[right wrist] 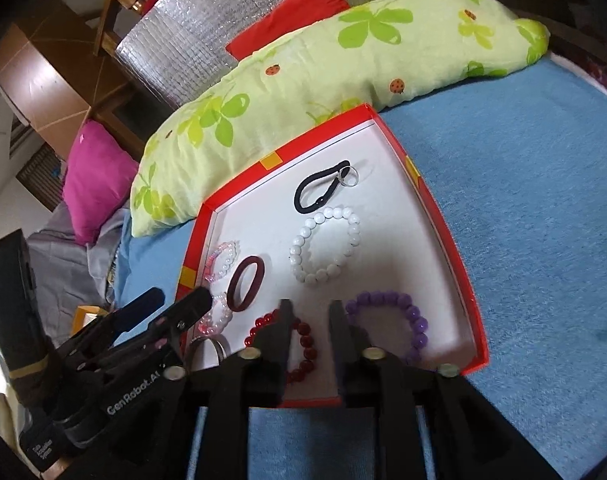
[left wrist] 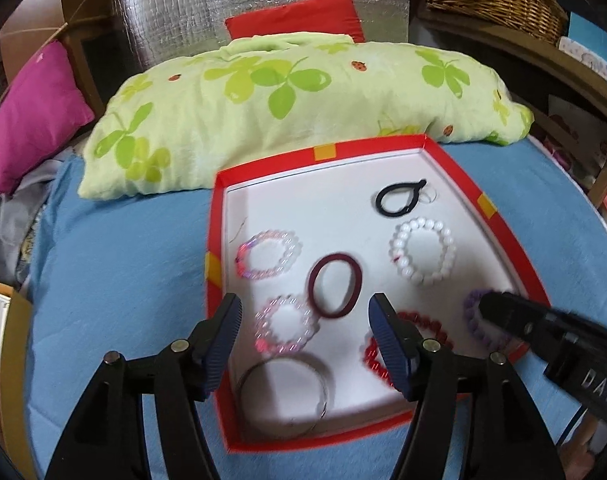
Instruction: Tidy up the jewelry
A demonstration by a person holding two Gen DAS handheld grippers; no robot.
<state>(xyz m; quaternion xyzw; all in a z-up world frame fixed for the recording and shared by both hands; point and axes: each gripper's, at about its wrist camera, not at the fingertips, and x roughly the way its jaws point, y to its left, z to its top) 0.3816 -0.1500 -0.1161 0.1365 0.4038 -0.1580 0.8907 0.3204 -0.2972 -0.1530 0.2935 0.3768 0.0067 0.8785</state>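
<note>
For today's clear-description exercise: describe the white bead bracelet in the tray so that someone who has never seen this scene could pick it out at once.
Find the red-rimmed tray with a white floor, lying on the blue bedcover. Toward its far end lies a black hair tie; just nearer than that is the white bead bracelet. It is the only opaque, plain white ring of beads: the others are purple, red or see-through pink.

The box (left wrist: 515, 248) has a red rim with yellow-orange patches and a white inside. In it: a black hair tie (left wrist: 399, 196), a white bead bracelet (left wrist: 421, 250), a maroon hair tie (left wrist: 335, 284), two pink-and-clear bead bracelets (left wrist: 269, 255), a red bead bracelet (right wrist: 303, 344), a purple one (right wrist: 395, 320), and a ring (left wrist: 283, 392) that's silver, I think, it's blurry. The pillow (left wrist: 303, 96) is pale green with green clovers and ladybugs; the sheet (right wrist: 523, 200) is blue.
</note>
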